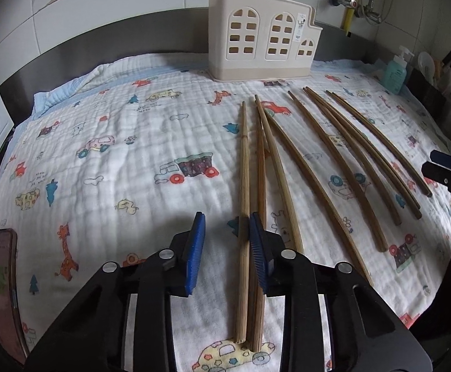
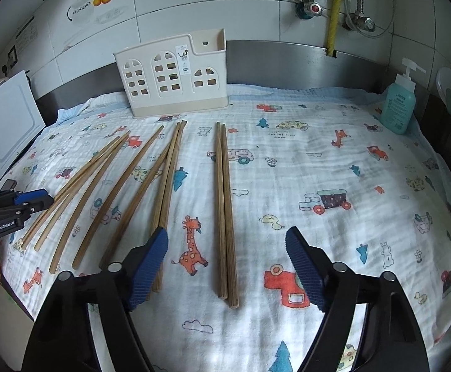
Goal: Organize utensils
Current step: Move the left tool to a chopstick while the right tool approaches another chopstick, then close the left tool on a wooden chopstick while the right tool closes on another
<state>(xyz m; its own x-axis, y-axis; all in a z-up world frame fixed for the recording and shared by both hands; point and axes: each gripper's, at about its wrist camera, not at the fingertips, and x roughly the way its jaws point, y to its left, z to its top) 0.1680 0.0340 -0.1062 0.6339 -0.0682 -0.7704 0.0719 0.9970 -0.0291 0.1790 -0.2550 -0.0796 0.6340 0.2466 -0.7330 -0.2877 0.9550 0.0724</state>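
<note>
Several long bamboo chopsticks lie side by side on a cartoon-print cloth. A cream utensil holder [image 1: 261, 37] with window cut-outs stands empty at the back; it also shows in the right wrist view [image 2: 171, 76]. My left gripper [image 1: 227, 249] is open low over the cloth, with the leftmost chopstick [image 1: 243, 204] lying between its blue pads. My right gripper [image 2: 227, 266] is open wide above a pair of chopsticks [image 2: 224, 214] lying together apart from the rest. Each gripper shows at the edge of the other's view.
A green soap bottle [image 2: 399, 105] stands at the back right corner. A phone [image 1: 0, 285] lies at the cloth's left edge. A white board [image 2: 5, 127] leans at the far left. A steel backsplash and tiled wall with pipes rise behind the cloth.
</note>
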